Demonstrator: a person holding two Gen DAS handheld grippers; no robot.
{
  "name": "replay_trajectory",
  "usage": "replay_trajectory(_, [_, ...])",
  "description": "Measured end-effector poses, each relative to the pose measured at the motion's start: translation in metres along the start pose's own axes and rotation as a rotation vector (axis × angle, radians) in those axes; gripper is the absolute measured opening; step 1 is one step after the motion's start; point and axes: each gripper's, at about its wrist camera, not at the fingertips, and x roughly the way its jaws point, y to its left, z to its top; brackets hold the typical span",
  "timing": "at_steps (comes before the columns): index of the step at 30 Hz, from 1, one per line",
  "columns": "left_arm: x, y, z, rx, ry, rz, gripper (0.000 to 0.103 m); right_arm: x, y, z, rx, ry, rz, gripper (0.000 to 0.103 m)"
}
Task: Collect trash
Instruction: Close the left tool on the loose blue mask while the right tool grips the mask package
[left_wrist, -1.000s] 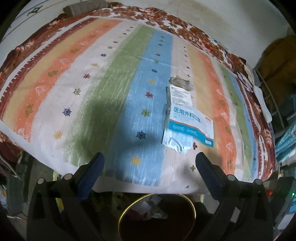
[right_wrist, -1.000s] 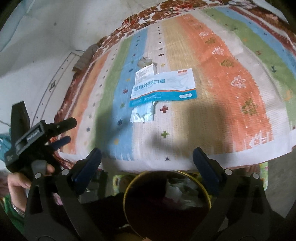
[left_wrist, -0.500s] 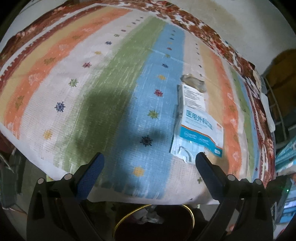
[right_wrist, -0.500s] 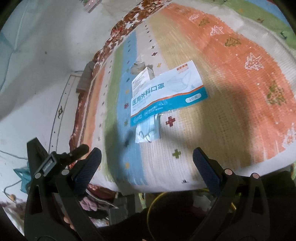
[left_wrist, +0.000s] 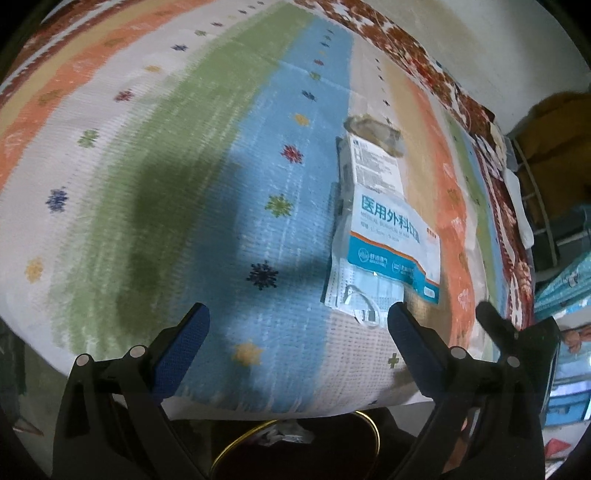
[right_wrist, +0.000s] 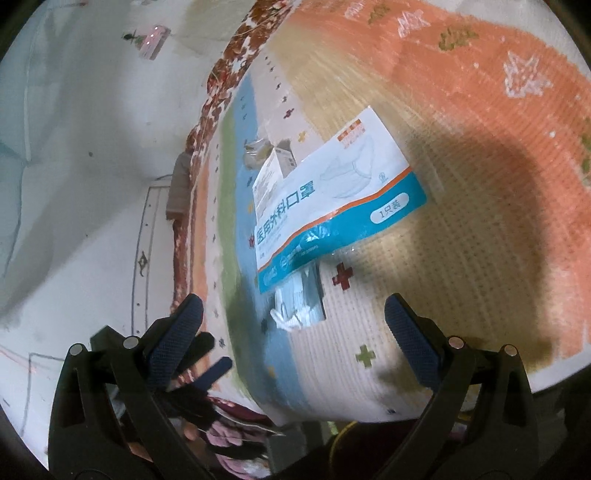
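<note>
Two spread hand-held grippers above trash on a striped cloth

Left wrist view: the left hand-held gripper (left_wrist: 297, 325) is seen with its blue-padded fingers spread wide and nothing between them, above the near part of a striped cloth (left_wrist: 177, 155) spread over the surface. A surgical mask packet (left_wrist: 395, 243), white and blue with printed characters, lies flat on the cloth just beyond the right finger. A folded mask (left_wrist: 364, 295) pokes out from under the packet's near edge, almost at that fingertip. A small white box (left_wrist: 373, 166) lies against the packet's far end, and a crumpled clear wrapper (left_wrist: 373, 131) lies just past the box. A gold-rimmed bin (left_wrist: 369, 428) is seen below the cloth's near edge, with crumpled litter inside. At the right edge, part of the other tool is visible.

Right wrist view: the right hand-held gripper (right_wrist: 293, 325) is likewise spread and empty. The same packet (right_wrist: 332, 206), mask (right_wrist: 299, 299), box (right_wrist: 284, 158) and wrapper (right_wrist: 255, 149) are shown, now centred between the fingers. Shown only here are the pale floor (right_wrist: 74, 184) beside the cloth and the left tool's blurred finger pads low at left. Only a sliver of the bin's rim (right_wrist: 340, 432) is visible here.
</note>
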Motion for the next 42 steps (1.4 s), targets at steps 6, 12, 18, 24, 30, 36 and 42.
replay_trajectory(6, [0.018,-0.004,-0.001,0.020,0.017,-0.048,0.085,0.008,-0.012,0.009,0.058,-0.027,0.048,0.087])
replay_trajectory(12, [0.036,-0.010,-0.003,0.046,0.032,-0.076,0.077,0.018,-0.014,0.016,0.078,-0.032,0.058,0.070])
replay_trajectory(18, [0.041,-0.016,-0.005,0.075,0.028,-0.095,0.068,0.025,-0.024,0.022,0.108,-0.044,0.066,0.048])
replay_trajectory(24, [0.048,-0.028,-0.007,0.122,0.017,-0.069,0.060,0.033,-0.033,0.027,0.157,-0.051,0.075,0.027])
replay_trajectory(30, [0.053,-0.032,-0.005,0.148,0.006,-0.033,0.048,0.036,-0.043,0.028,0.194,-0.056,0.082,0.012])
replay_trajectory(36, [0.053,-0.027,-0.002,0.112,-0.009,-0.068,0.045,0.037,-0.040,0.028,0.219,-0.087,0.129,0.031])
replay_trajectory(42, [0.051,-0.012,0.002,0.031,-0.012,-0.126,0.036,0.033,-0.034,0.025,0.260,-0.134,0.196,0.053])
